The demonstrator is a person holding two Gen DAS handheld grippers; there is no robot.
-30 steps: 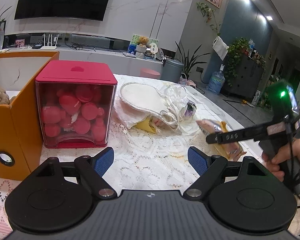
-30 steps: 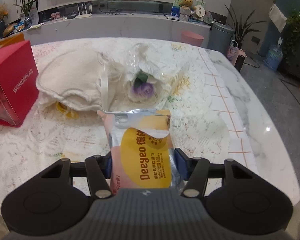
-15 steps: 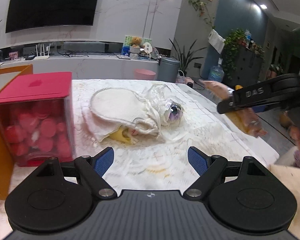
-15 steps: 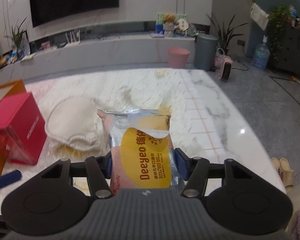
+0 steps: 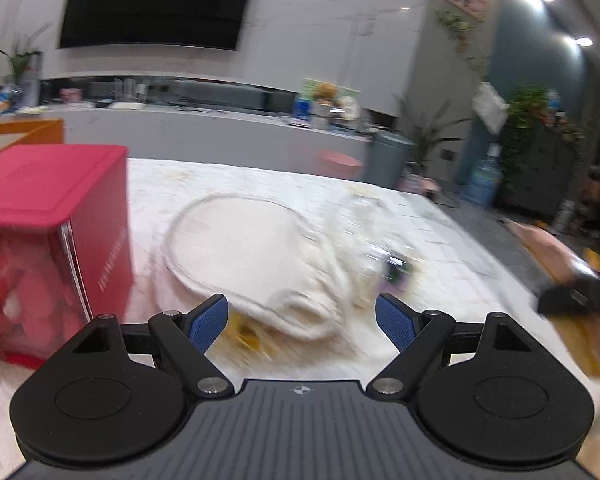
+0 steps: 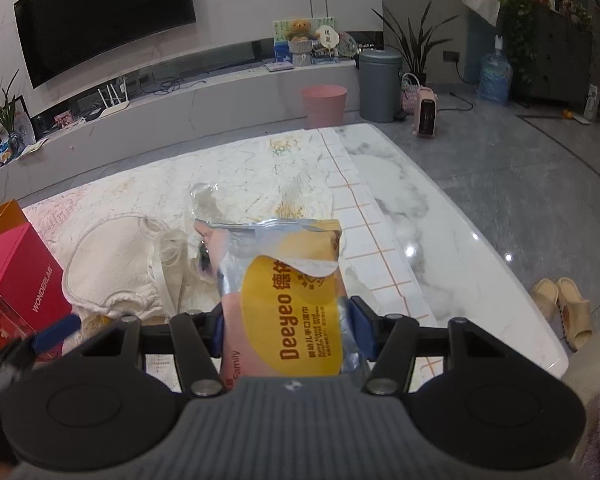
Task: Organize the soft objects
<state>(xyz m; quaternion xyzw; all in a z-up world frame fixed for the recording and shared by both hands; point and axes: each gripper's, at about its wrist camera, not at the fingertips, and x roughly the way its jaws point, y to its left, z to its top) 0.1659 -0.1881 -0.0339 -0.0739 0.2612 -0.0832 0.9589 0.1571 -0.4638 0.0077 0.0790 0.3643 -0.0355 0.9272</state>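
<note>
Foil-and-yellow wipes pack (image 6: 284, 300), lower centre of the right view, is clamped in the right tongs (image 6: 286, 326) above the surface (image 6: 420, 216): carrying step, a drop spot probably comes next. Only the left view shows the left tongs (image 5: 302, 318) gaping empty before the cream cloth bag (image 5: 252, 256).

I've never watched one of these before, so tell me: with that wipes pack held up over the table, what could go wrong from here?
1. The right gripper pinches the soft wipes pack only at its lower end; the rest sticks out, so it may sag or slip.
2. The open left gripper is near the white cloth with a clear wrapper beside it; it could snag both.
</note>
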